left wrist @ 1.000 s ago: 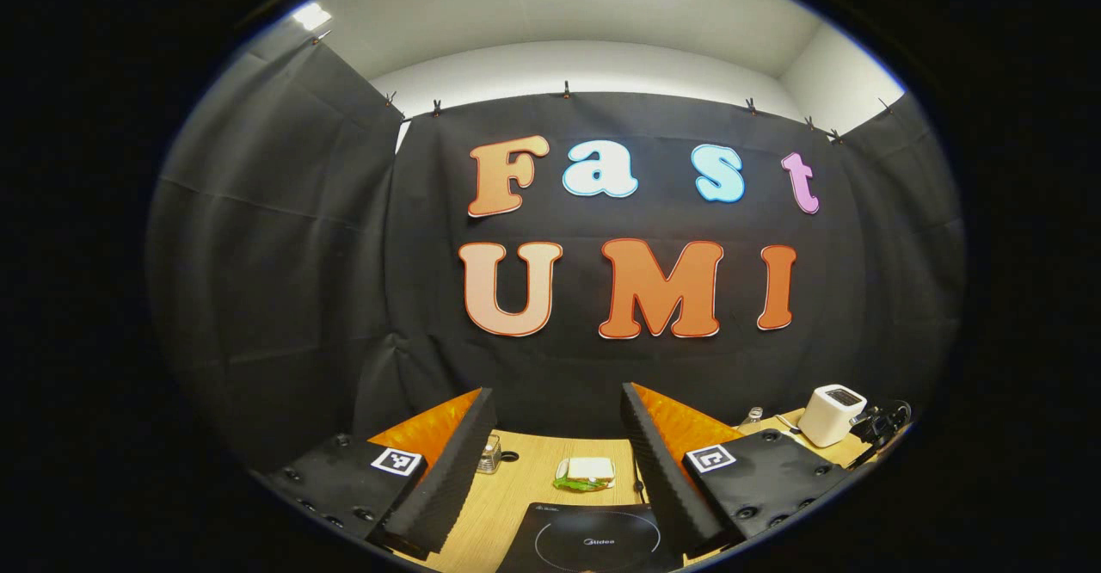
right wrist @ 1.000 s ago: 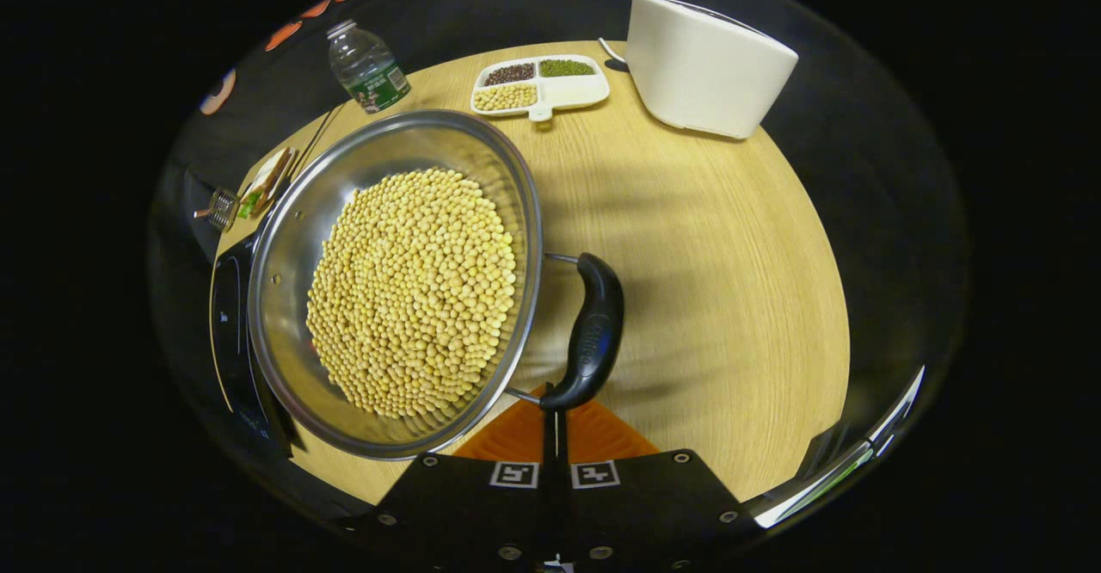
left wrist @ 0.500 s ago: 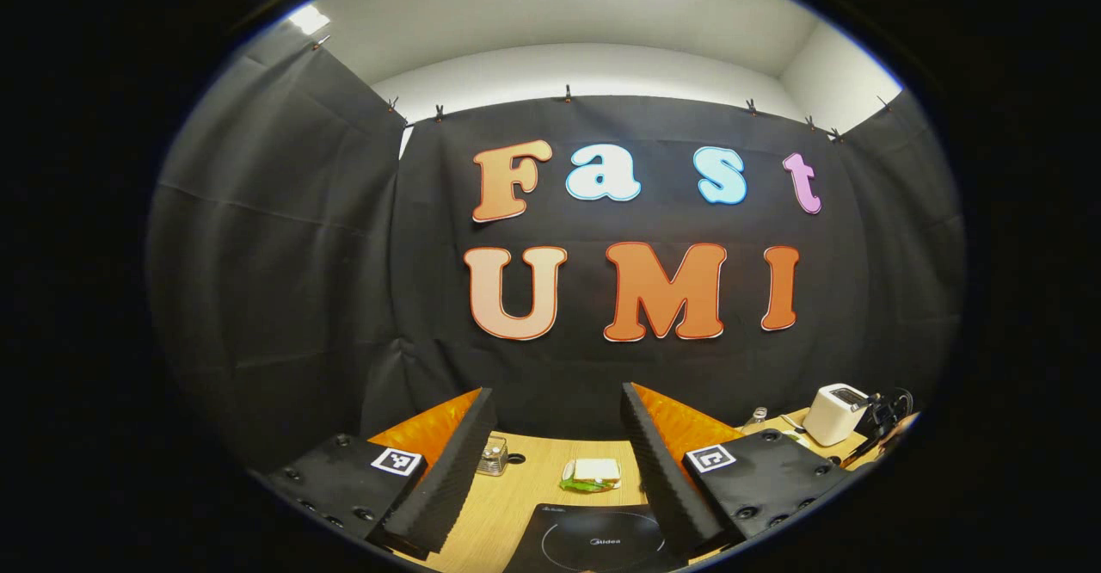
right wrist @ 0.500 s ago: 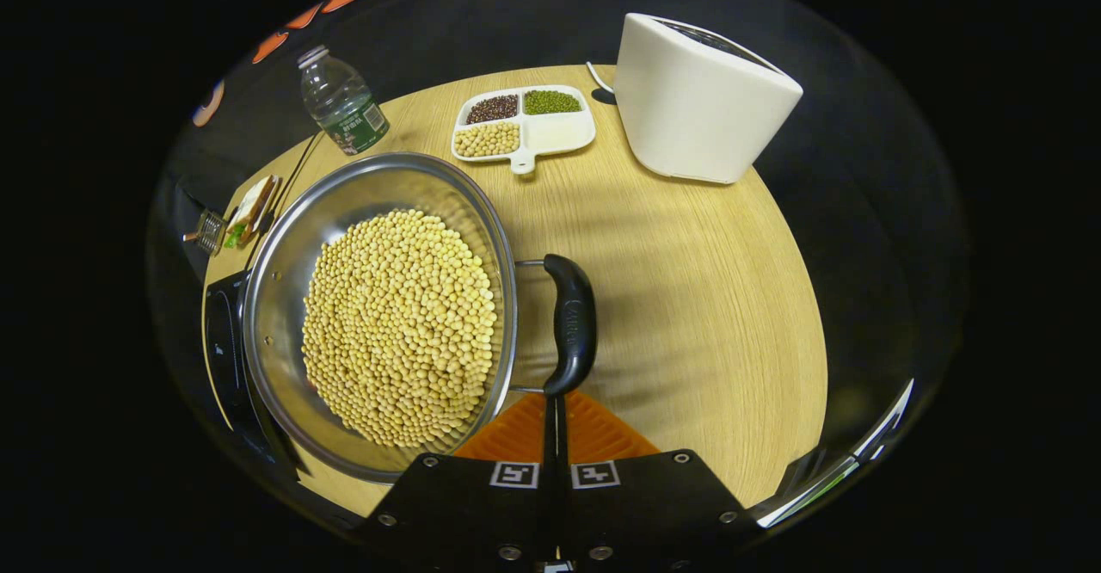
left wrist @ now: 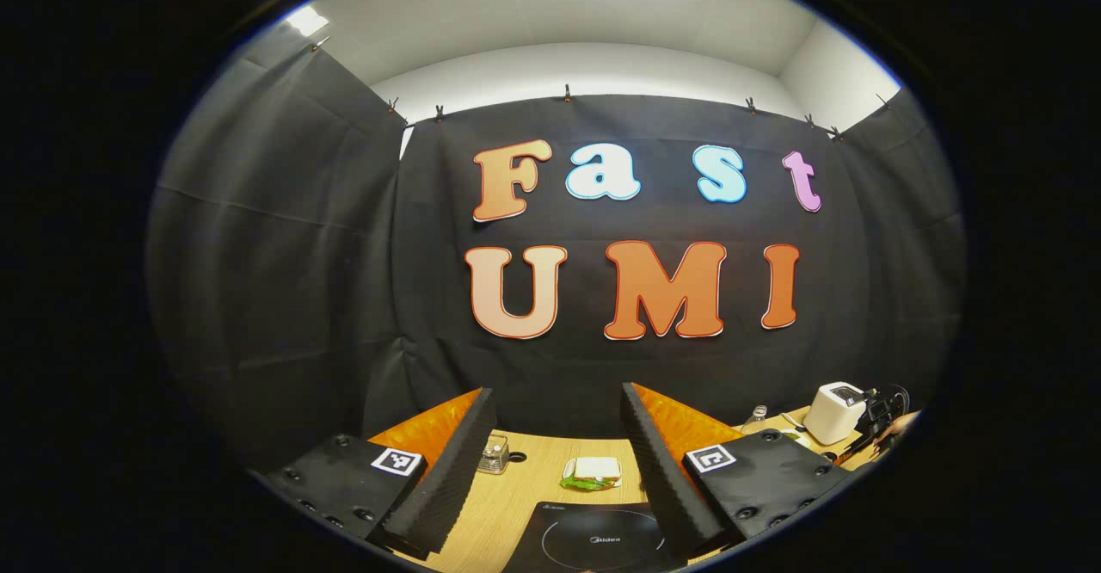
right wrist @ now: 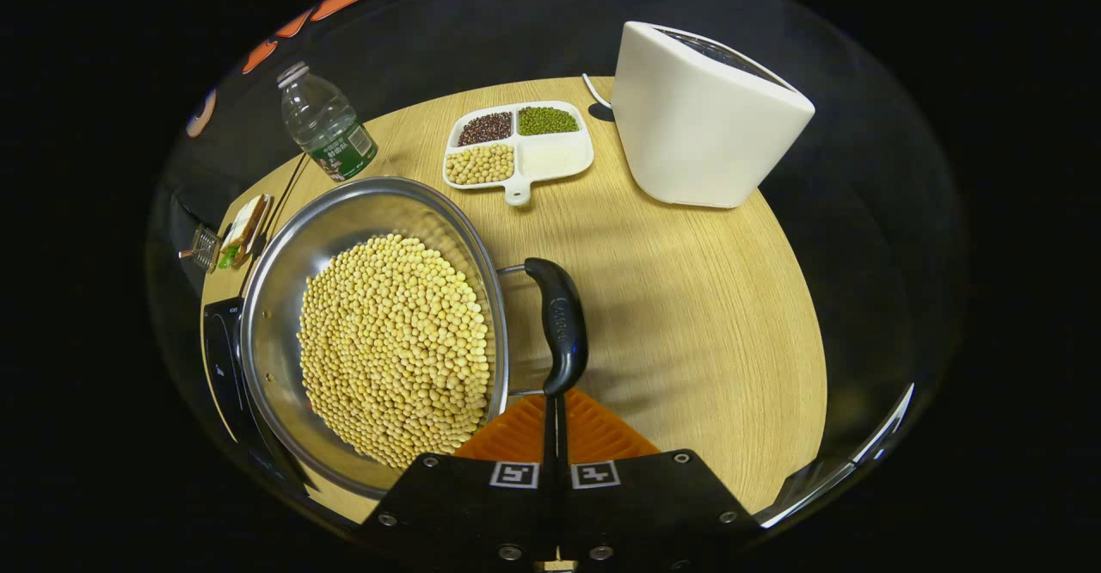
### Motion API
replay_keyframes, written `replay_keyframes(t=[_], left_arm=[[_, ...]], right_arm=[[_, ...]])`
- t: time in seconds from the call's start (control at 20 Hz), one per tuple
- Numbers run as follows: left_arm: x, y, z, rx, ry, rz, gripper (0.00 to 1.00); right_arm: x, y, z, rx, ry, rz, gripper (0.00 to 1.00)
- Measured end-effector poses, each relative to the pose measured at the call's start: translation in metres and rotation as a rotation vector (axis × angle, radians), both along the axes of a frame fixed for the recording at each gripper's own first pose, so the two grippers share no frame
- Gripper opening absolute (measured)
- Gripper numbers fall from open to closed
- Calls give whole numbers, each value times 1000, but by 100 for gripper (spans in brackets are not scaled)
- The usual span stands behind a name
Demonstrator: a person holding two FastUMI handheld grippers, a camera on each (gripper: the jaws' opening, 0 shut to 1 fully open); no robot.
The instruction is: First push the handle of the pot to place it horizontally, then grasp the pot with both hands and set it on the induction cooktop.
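Note:
In the right gripper view a steel pot (right wrist: 284,298) full of soybeans (right wrist: 391,332) sits on the wooden table (right wrist: 688,298). Its black side handle (right wrist: 559,323) runs almost straight away from me. My right gripper (right wrist: 555,401) is shut, and its tips touch the handle's near end. The black induction cooktop (right wrist: 219,358) lies left of the pot, whose far rim overlaps it in this view. In the left gripper view my left gripper (left wrist: 557,394) is held open above the cooktop (left wrist: 593,543), with nothing between its fingers.
A white toaster (right wrist: 705,117), a divided dish of beans (right wrist: 516,138) and a water bottle (right wrist: 327,130) stand behind the pot. A sandwich (left wrist: 592,472) and a small glass jar (left wrist: 493,454) lie beyond the cooktop. The toaster (left wrist: 833,412) also stands far right.
In the right gripper view the pot has turned, so its handle now stands straighter in line with my shut fingers, and the toaster looks nearer. The left gripper has barely moved.

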State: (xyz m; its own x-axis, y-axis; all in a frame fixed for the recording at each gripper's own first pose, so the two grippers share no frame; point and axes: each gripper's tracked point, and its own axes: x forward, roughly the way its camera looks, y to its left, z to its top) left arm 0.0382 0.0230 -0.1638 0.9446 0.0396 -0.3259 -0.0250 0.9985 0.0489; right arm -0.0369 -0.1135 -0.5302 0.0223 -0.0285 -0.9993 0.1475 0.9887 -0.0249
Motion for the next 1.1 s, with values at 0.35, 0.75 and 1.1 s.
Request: replay_keyframes(t=[0.35, 0.75, 1.1], left_arm=[[3, -33, -16, -2, 45, -47, 96], [7, -126, -74, -45, 219, -198, 99], [-6, -210, -165, -54, 446, -306, 96]], right_arm=[[-1, 4, 21, 49, -30, 12, 0], [30, -6, 76, 92, -151, 20, 50], [31, 3, 61, 115, -142, 62, 89]])
